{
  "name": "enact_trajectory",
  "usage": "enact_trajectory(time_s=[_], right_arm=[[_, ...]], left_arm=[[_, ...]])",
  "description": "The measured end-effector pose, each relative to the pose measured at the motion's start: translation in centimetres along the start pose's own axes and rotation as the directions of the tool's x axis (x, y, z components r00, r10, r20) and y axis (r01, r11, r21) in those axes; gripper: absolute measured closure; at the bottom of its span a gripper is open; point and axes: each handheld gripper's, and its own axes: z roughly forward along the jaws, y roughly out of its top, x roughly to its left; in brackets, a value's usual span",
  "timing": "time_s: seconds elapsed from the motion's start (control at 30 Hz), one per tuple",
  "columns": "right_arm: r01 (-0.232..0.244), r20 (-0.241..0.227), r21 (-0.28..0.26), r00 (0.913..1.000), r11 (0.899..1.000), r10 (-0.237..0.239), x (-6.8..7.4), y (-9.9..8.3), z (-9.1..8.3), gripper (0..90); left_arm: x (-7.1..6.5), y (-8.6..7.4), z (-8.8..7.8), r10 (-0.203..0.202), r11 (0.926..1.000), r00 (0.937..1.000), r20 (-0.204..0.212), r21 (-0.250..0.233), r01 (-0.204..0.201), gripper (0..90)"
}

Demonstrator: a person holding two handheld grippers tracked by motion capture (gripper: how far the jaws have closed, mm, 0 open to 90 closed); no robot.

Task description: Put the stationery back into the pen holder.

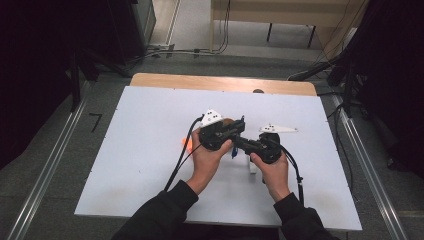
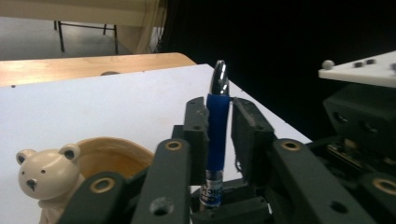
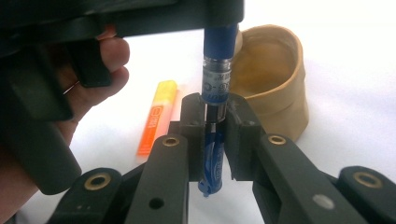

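Over the white tabletop, both forearms reach in and meet at centre. The left hand-held gripper clamps the blue pen upright; the right hand-held gripper grips its lower barrel. A bear-faced cup stands just beside them, and an orange highlighter lies near.

One blue pen, one orange highlighter, one tan bear cup, perhaps one white block
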Motion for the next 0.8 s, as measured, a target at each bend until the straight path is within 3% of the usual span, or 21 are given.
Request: enact_trajectory(time_s=[0.13,0.33,0.5,0.8], right_arm=[[0.007,0.002,-0.006,1.0,1.0,-0.007,0.0,0.0,-0.1,76.9],[0.008,0.003,-0.01,1.0,1.0,-0.008,0.0,0.1,-0.2,76.9],[0.009,0.007,-0.011,0.9999,1.0,-0.009,-0.1,0.1,-0.3,76.9],[0.009,0.002,-0.019,1.0,1.0,-0.008,-0.2,0.2,-0.5,76.9]], left_arm=[[-0.3,0.0,-0.6,-0.014,0.9998,0.9999,0.006,-0.017,0.014,62.4],[-0.2,0.0,-1.9,-0.041,0.9992,0.9992,0.0,0.006,0.041,46.2],[0.2,-0.8,-3.7,-0.042,0.999,0.9991,-0.009,0.014,0.042,39.1],[1.7,-2.5,-6.3,-0.078,0.9958,0.9964,-0.032,0.046,0.08,33.9]])
